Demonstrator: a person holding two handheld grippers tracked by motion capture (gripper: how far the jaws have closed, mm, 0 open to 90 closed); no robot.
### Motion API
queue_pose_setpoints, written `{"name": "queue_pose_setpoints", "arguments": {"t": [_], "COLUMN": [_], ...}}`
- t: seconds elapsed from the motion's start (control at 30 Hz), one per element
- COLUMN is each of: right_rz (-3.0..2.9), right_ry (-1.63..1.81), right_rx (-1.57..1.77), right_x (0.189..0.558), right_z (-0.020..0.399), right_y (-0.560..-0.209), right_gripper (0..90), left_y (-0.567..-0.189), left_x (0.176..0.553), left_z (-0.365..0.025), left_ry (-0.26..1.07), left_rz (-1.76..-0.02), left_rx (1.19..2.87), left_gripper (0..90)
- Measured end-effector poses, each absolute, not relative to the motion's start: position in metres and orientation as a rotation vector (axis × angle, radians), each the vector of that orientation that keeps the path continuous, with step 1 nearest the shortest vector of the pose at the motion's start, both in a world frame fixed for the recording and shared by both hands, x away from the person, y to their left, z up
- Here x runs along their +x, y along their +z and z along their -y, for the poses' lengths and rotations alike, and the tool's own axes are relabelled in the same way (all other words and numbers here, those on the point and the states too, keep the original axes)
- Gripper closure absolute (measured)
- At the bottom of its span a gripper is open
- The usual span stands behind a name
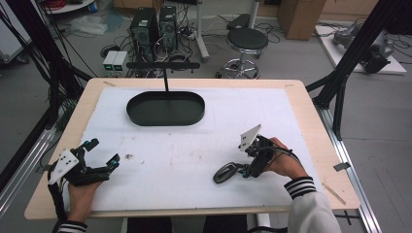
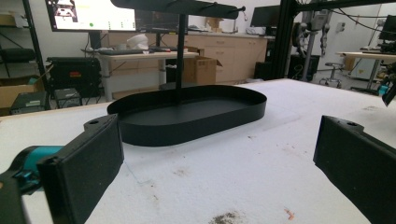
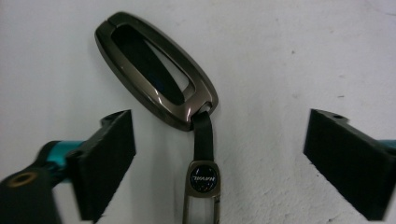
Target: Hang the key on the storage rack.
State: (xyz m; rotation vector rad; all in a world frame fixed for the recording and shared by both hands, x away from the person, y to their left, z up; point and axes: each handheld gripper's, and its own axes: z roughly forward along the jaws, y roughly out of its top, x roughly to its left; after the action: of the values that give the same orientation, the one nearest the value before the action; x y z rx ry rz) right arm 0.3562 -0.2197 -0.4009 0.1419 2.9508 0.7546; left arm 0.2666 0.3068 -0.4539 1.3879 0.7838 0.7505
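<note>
A dark metal key fob point(image 1: 224, 173) lies flat on the white mat at the front right. In the right gripper view the key fob point(image 3: 184, 112) is an oval shell with a black strap point(image 3: 202, 135) running down to a metal clasp point(image 3: 203, 179). My right gripper point(image 1: 241, 170) hovers just right of it, and in its own view the right gripper point(image 3: 222, 140) stands open with the strap and clasp between the jaws, neither pad touching. My left gripper point(image 1: 103, 152) rests at the front left, open and with nothing in it; the left gripper point(image 2: 215, 172) faces the tray.
A black oval tray point(image 1: 165, 109) sits at the back middle of the mat, with a thin post point(image 1: 166, 80) carrying a crossbar point(image 1: 163, 64); the tray's wall point(image 2: 187, 121) faces the left gripper. The white mat point(image 1: 194, 145) covers most of the wooden table point(image 1: 311, 126). A stool point(image 1: 247, 41) stands beyond.
</note>
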Motion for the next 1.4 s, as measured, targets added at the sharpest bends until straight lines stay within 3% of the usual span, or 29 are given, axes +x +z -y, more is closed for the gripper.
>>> {"name": "queue_pose_setpoints", "arguments": {"t": [0.17,0.27,0.4,1.1,1.2,1.4], "right_rz": [-2.965,-2.983,-3.002,-3.106,-3.109,-3.111], "right_ry": [0.742,0.681,0.656,0.579,0.58,0.563], "right_rx": [0.132,0.115,0.108,0.072,0.055,0.038], "right_x": [0.357,0.356,0.356,0.361,0.361,0.358], "right_z": [0.218,0.216,0.215,0.214,0.214,0.212], "right_y": [-0.403,-0.404,-0.405,-0.412,-0.411,-0.41], "right_gripper": [21.5,31.6,38.5,60.4,71.1,76.7], "left_y": [-0.454,-0.454,-0.454,-0.454,-0.454,-0.454], "left_x": [0.267,0.267,0.267,0.267,0.267,0.267], "left_z": [-0.307,-0.307,-0.307,-0.307,-0.307,-0.307], "left_ry": [0.751,0.751,0.751,0.75,0.749,0.75], "left_rz": [-0.784,-0.785,-0.785,-0.785,-0.787,-0.786], "left_rx": [1.388,1.387,1.388,1.388,1.388,1.389], "left_gripper": [2.1,2.1,2.1,2.1,2.1,2.1]}}
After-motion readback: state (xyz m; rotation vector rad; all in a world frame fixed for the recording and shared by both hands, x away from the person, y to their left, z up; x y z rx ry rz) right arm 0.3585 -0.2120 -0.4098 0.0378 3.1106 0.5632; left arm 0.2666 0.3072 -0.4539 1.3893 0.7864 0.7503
